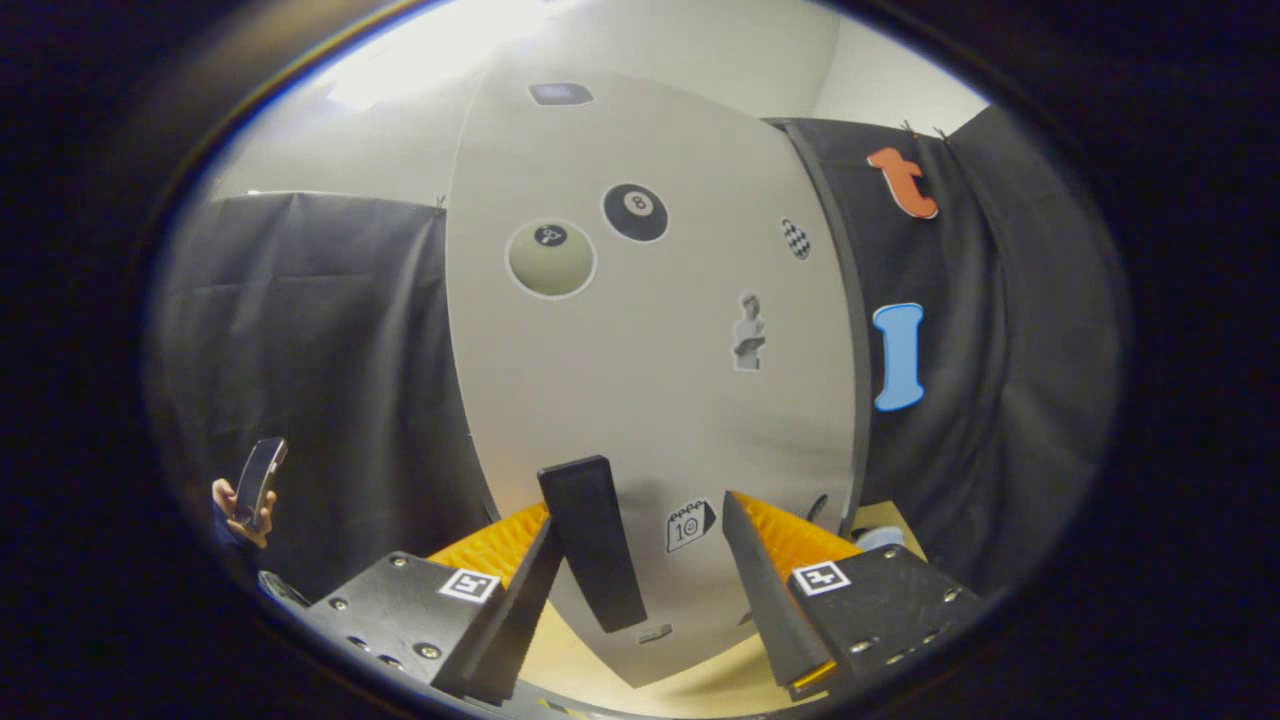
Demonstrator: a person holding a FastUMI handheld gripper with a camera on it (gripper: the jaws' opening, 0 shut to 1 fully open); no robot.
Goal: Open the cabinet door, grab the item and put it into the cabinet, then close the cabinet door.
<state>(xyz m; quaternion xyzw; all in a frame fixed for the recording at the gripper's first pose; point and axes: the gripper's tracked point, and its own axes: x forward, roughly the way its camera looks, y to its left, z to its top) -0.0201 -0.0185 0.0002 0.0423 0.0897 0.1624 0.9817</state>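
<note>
Gripper (640,575) sits low w/ its two fingers spread fairly wide, nothing clamped btwn them. A dark upright handle (592,540) rises from the cabinet door (650,400) in the gap btwn the fingers, closer to the left finger (510,610); can't tell if that finger touches it, and the right finger (765,590) is clearly apart from it. The door is a pale grey flat panel right ahead, taking up most of the middle; it looks closed or nearly so, though the fisheye bends its edges so can't be sure. Stickers dot the panel: a black 8-ball (635,212), a pale ball (551,259) beside it, a small checkered patch (795,239), a bust figure (748,333), and a calendar-like sticker (690,524) just ahead of the fingers. A small dark rectangle (560,94) sits near the door's top. Under the door and fingers runs a light wood-tone tabletop (600,650). Black cloth wall (330,380) hangs on both sides of the cabinet. Above, a plain white wall and ceiling w/ a bright glare patch (440,50). Off to the left, beyond the left finger, a person's hand (240,505) holds a phone (260,480) upright. The item to be stored can't be made out.
</note>
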